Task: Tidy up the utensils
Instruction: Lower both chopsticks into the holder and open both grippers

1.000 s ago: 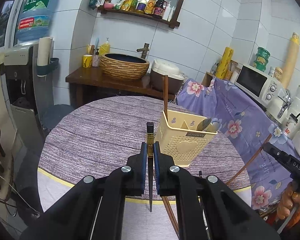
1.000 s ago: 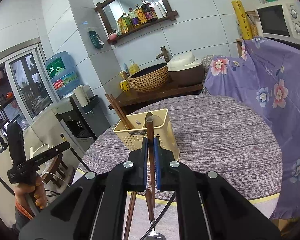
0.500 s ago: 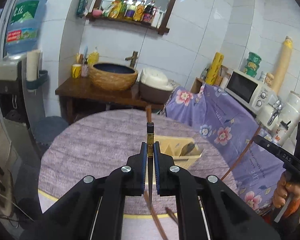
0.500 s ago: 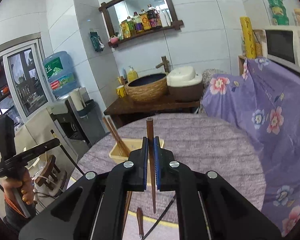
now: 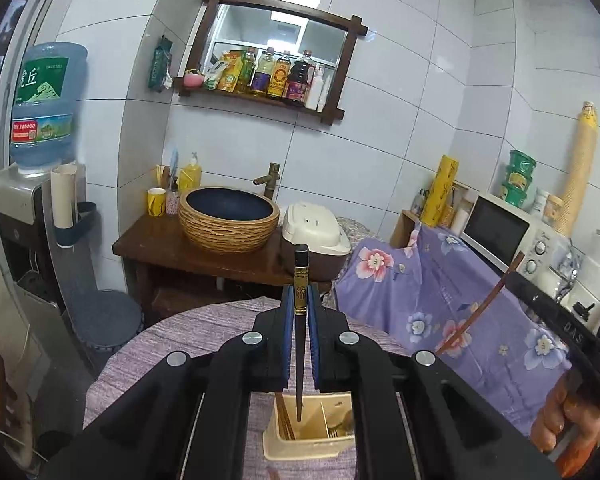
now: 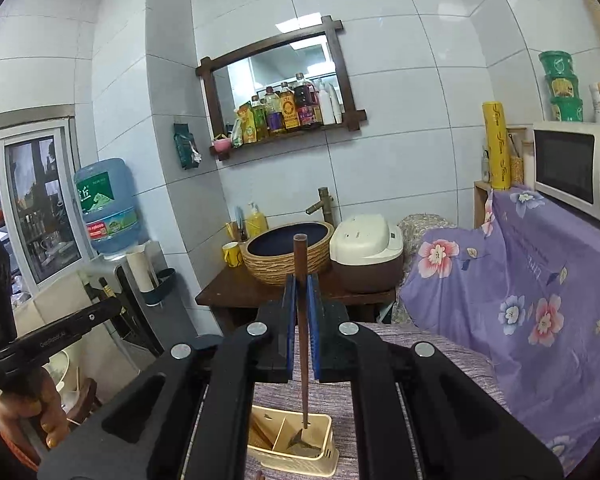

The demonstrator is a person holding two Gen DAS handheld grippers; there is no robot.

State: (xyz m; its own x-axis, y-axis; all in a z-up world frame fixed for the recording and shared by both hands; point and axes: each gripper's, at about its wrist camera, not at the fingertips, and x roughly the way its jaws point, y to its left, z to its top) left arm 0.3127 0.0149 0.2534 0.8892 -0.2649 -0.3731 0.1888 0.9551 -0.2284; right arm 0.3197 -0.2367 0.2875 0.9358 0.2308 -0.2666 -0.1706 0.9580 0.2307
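Chopsticks fill both grips at this moment. In the left wrist view the left gripper (image 5: pixel 299 312) is clamped on a dark chopstick (image 5: pixel 300 344) with a gold band near its top end; the stick stands nearly upright between the blue pads, its thin tip hanging low. In the right wrist view the right gripper (image 6: pixel 301 312) is clamped the same way on a plain brown chopstick (image 6: pixel 301 320), held upright with the tip down.

Below each tip, near the bottom of both views, sits the cream utensil holder (image 5: pixel 312 450) on the round desk (image 5: pixel 180 344) with its purple woven cover. The dark chopstick's tip hangs over the middle compartment of the holder, and the brown chopstick's tip hangs over the holder's right compartment, close above a metal utensil lying there. Neither tip looks to have reached the floor of a compartment, though the steep angle makes it hard to say whether they are already below the rim.

As for progress, some sorting looks done: brown sticks already lean in the holder's left compartment and metal pieces rest on its right side. Lowering and letting go of these two chopsticks is what remains here. Whether more utensils lie loose on the desk cannot be told, since the gripper bodies hide the near edge.
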